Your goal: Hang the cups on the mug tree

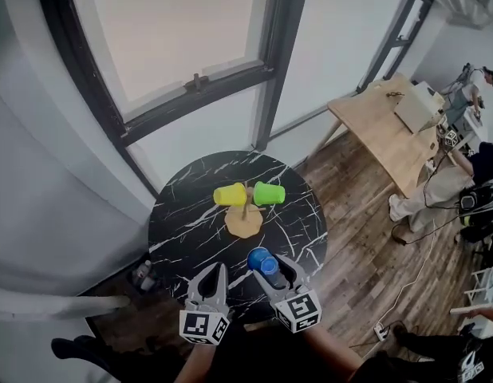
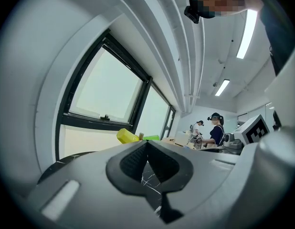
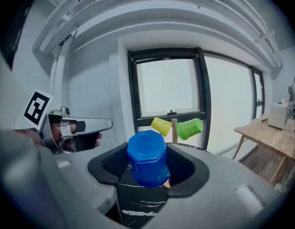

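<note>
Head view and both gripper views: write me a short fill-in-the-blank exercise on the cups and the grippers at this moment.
1. The cup held in the right gripper is ____ in colour.
2. The left gripper is shut and holds ____.
3. Beside the yellow cup, the mug tree carries a ____ one.
Missing words: blue; nothing; green.

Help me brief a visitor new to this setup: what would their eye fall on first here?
Most likely the bright blue plastic cup, clamped in the right tool over the near edge of the round black marble table. Next, the yellow plastic cup and green plastic cup hanging on the small wooden mug tree at the table's centre. The left tool, alongside, is shut and empty.
</note>
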